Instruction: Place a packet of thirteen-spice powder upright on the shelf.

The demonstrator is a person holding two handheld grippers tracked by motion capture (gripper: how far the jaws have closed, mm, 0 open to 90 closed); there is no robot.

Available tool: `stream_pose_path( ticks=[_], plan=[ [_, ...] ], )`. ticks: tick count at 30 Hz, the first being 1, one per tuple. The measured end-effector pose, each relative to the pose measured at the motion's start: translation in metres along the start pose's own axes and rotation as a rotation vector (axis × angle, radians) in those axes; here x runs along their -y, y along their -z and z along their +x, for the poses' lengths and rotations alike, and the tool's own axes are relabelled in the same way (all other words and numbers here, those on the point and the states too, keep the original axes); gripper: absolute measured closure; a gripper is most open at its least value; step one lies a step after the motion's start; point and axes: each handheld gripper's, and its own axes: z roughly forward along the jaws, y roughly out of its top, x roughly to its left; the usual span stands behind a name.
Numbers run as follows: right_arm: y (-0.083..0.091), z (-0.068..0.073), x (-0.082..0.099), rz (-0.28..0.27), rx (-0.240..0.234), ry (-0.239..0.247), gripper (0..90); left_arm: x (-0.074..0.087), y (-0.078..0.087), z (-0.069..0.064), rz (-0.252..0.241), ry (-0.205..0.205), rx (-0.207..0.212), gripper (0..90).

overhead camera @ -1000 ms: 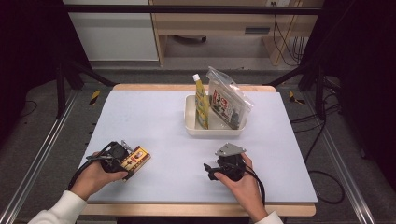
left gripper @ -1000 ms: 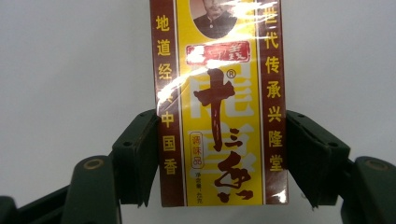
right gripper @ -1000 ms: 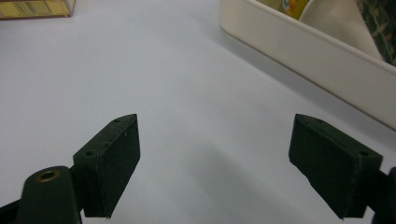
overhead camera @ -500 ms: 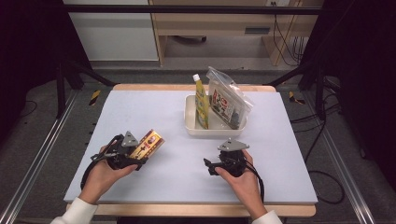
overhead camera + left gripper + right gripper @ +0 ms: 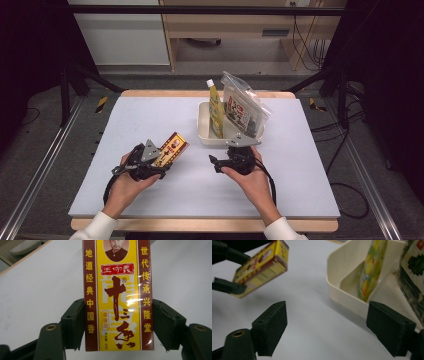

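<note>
One sec back the spice box [image 5: 170,149] sat low at the table's near-left edge; now I've got it lifted and carried inward, pointing toward the tray [image 5: 204,131]. Left gripper [image 5: 150,162] clamped on its lower end, jaws tight on both long sides, so the pick looks done and placement is next, I judge. Right gripper [image 5: 214,162] idle, jaws wide, nothing held, resting just in front of the tray. Tray already holds a yellow pouch [image 5: 216,107] and clear bag [image 5: 243,109]; free slot probably on the near-left side, hard to tell. Right gripper sits near my path.
</note>
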Motion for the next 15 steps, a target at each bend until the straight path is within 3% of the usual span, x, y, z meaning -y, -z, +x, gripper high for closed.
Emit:
stream_pose_path(
  ticks=[6, 8, 12, 15],
  plan=[
    [-0.002, 0.008, -0.018, -0.013, -0.055, 0.011, 21.4, 0.0, 0.002, -0.009, -0.045, 0.004, 0.0, 32.4],
    [-0.002, 0.01, -0.018, 0.001, -0.066, 0.014, 21.4, 0.002, 0.003, -0.013, -0.049, 0.003, 0.005, 32.4],
    [0.001, 0.016, -0.01, -0.016, -0.103, -0.029, 22.1, 0.001, 0.005, -0.021, -0.076, -0.023, -0.005, 32.4],
    [0.005, 0.017, -0.006, -0.06, -0.147, -0.057, 33.8, -0.001, 0.005, -0.027, -0.106, -0.012, 0.001, 32.3]
  ],
)
